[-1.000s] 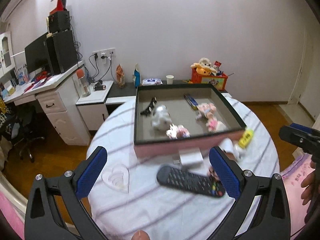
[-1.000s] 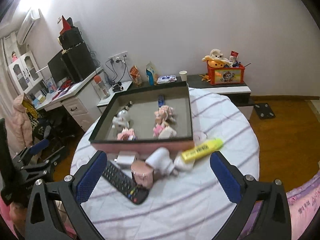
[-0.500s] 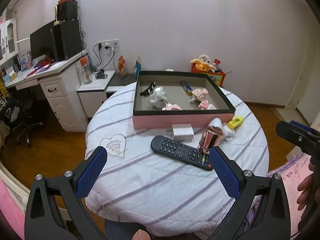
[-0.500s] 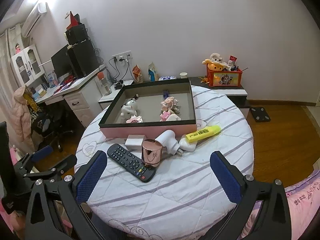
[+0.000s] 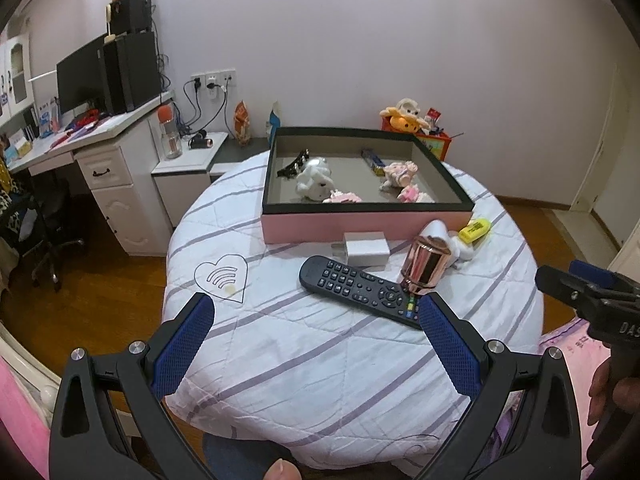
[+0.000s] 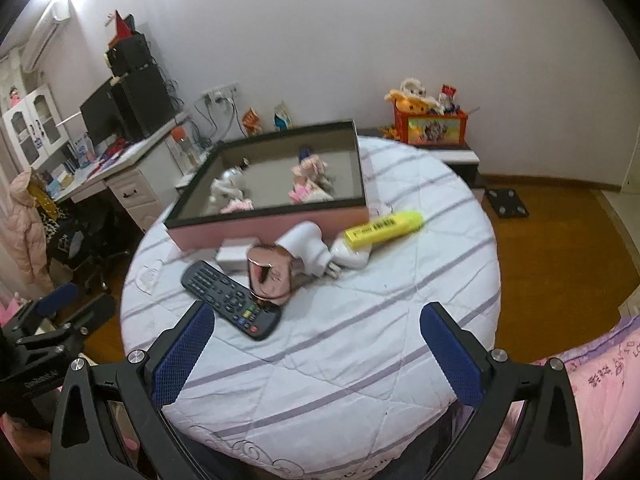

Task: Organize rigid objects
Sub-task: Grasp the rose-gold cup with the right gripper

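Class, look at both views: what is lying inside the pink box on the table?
Inside the pink box: a black hair clip, a white figurine, pink toys and a dark stick-shaped item. The near wall hides the floor strip behind it.

Glossy rose-gold metal cup [image 5: 425, 270], matt black plastic remote [image 5: 360, 290], quilted cloth table cover [image 5: 320, 360]

Remote [image 5: 362, 291] near end hidden behind blue pad; box [image 6: 272, 220] contents blurred in right view.

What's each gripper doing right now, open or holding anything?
Left gripper: open, fingers wide apart, holding nothing.
Right gripper: open, fingers wide apart, holding nothing.
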### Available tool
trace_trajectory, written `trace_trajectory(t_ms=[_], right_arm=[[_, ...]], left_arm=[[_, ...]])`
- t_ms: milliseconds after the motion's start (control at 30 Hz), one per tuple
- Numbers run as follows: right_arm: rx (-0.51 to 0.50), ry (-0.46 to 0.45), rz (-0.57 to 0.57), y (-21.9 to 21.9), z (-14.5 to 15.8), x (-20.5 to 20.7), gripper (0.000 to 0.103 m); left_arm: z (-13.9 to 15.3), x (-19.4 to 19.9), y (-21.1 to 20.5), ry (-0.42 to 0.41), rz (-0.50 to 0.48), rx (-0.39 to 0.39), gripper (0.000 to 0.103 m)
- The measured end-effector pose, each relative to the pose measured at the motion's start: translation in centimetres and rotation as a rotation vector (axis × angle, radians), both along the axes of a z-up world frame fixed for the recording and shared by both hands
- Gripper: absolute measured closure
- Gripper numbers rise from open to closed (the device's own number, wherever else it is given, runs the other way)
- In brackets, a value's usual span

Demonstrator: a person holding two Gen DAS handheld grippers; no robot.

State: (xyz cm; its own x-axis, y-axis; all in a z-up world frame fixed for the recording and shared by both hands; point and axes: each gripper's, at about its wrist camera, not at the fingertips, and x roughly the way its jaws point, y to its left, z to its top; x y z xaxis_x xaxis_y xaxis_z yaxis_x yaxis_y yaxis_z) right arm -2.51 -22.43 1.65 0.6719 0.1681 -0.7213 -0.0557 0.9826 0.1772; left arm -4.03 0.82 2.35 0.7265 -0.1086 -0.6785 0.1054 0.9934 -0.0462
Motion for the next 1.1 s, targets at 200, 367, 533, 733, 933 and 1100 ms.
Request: trace_trajectory(t_ms=[200,367,533,733,933,1100], right_arm=[[0.033,0.066,0.006,0.4,-2.9,2.3,0.000],[0.079,0.101,0.042,1.9,-4.7,4.6,0.000],[0.106,0.139,0.063,4.0,-6.8,7.4,0.011],[0.160,0.189,0.060,4.8,-9.1,9.9,0.037],[0.204,0.170,0.076,4.8,-9.5,10.5,0.053],[0.237,0.151,0.093,3.2,-8.6,8.9,0.053]], left_arm=[[-2.2,1.9,0.2,0.050,0.005,0.001,0.000],[-3.8,3.4,0.7,0.078,0.017,0.002,0.000],[-5.2,5.0,1.4,0.109,0.035,0.003,0.000],[-6.6,6.3,1.4,0.142,0.036,0.003,0.000],[-7.6,7.1,0.5,0.164,0.025,0.005,0.000],[-8.0,7.4,-1.0,0.185,0.011,-0.037,0.000]])
